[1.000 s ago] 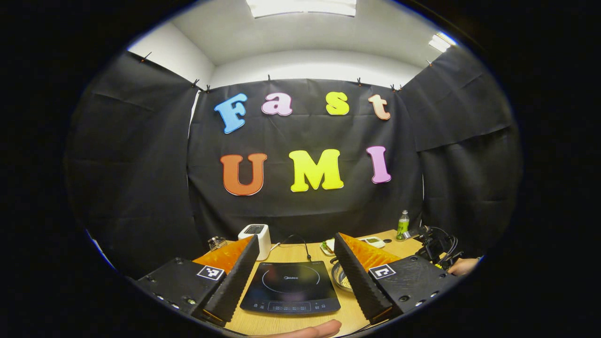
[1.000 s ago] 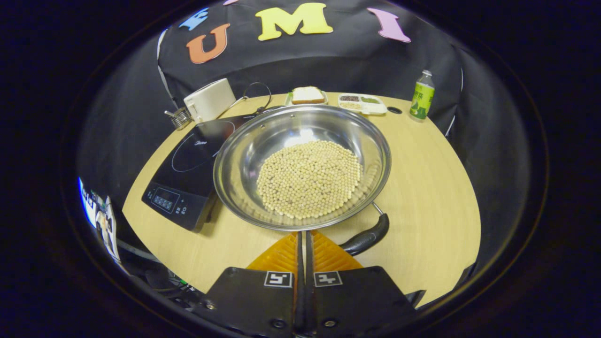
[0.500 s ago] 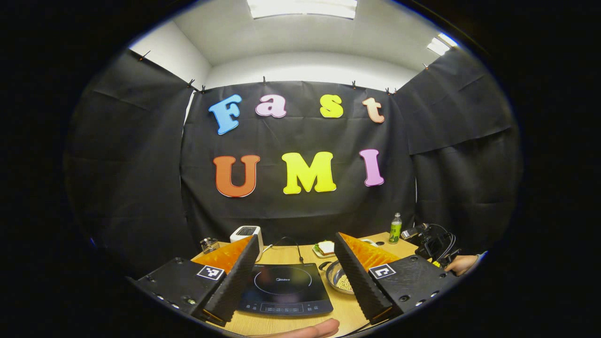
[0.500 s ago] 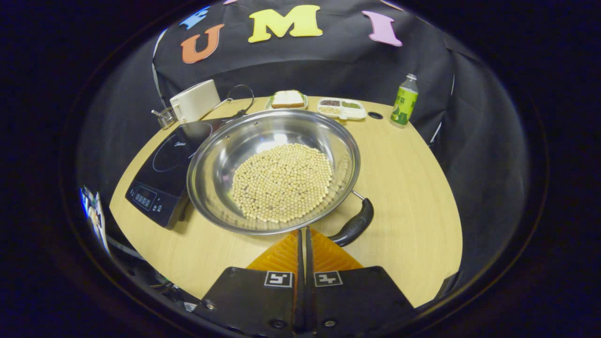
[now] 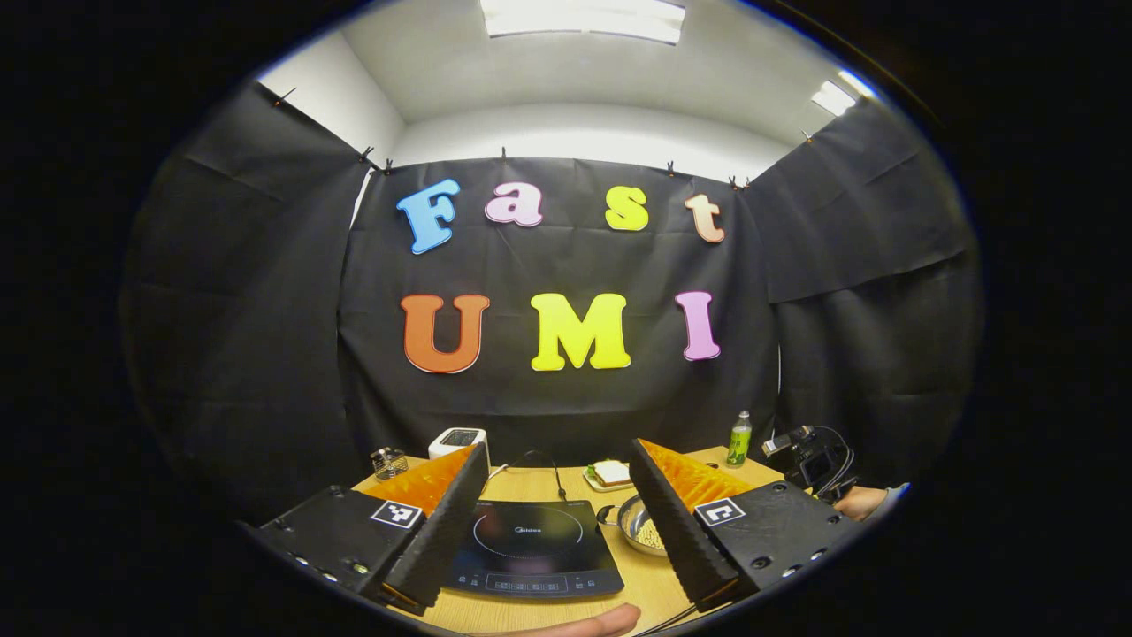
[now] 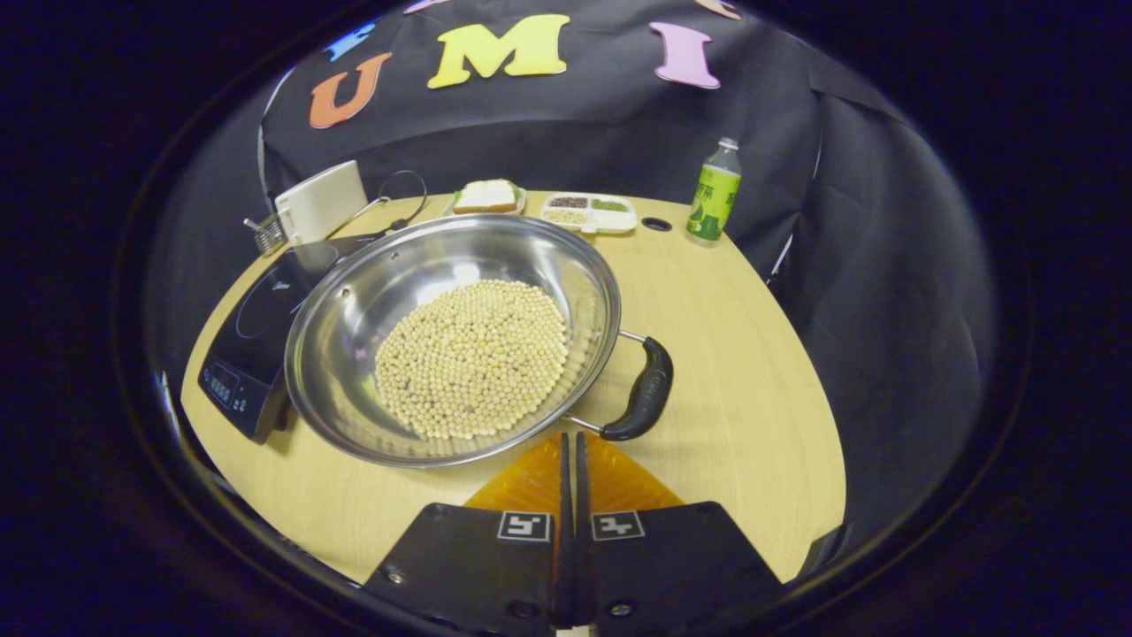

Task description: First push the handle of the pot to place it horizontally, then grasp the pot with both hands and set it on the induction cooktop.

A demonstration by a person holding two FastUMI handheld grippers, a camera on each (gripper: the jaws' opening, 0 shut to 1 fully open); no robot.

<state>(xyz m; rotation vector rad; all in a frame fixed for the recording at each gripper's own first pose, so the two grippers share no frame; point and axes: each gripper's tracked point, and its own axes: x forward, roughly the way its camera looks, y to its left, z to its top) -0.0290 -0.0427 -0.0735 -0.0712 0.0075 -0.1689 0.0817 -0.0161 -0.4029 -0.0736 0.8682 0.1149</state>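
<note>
A steel pot (image 6: 451, 336) holding pale beans stands on the wooden table, its black handle (image 6: 641, 389) on its right side. The black induction cooktop (image 6: 252, 332) lies just left of it, partly hidden by the pot's rim. My right gripper (image 6: 570, 438) is shut with nothing in it, its tips just short of the pot's near rim, left of the handle. In the left gripper view my left gripper (image 5: 557, 451) is open and held back from the table, with the cooktop (image 5: 526, 548) between its fingers and the pot (image 5: 641, 526) behind the right finger.
At the table's back stand a white toaster (image 6: 320, 202), a small wire basket (image 6: 265, 234), a plate with a sandwich (image 6: 485, 196), a divided tray (image 6: 588, 212) and a green bottle (image 6: 713, 190). A person's hand (image 5: 853, 502) holds the other gripper (image 5: 809, 460).
In the right gripper view the pot has slid left and its handle has gone from the lower right to the right side. The left gripper has drawn back from the table.
</note>
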